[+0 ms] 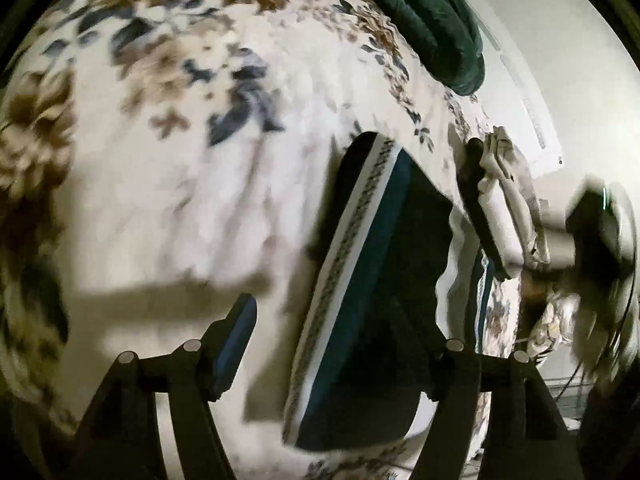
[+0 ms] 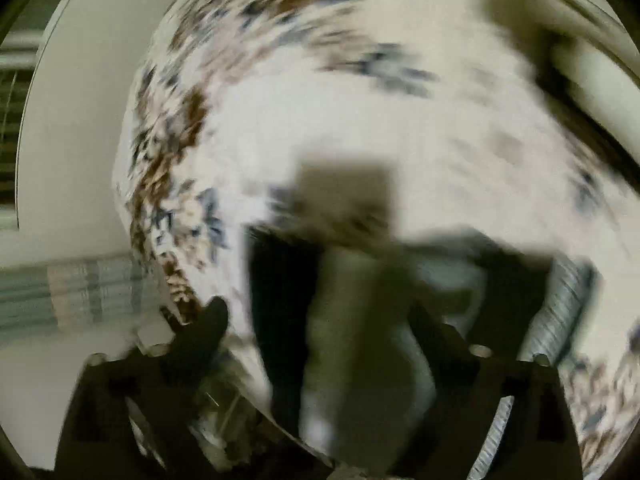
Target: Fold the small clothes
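Left tool [image 1: 344, 344] spread wide, nothing between its fingers, left finger [image 1: 234, 352] hanging above the bedspread [image 1: 168, 208], right one hidden by the dark shorts [image 1: 372, 300]. Shorts lying flat on the floral bedspread with patterned white waistband [image 1: 344, 264] leftward; beyond, right tool [image 1: 476, 184] beside a pale cloth [image 1: 508, 200], green cushion [image 1: 432, 20] farthest. Right view blurred: right tool [image 2: 320, 320] apparently wide, contact unclear.

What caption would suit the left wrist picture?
Open left tongs hover over a dark garment with a patterned white band lying on a floral bedspread.
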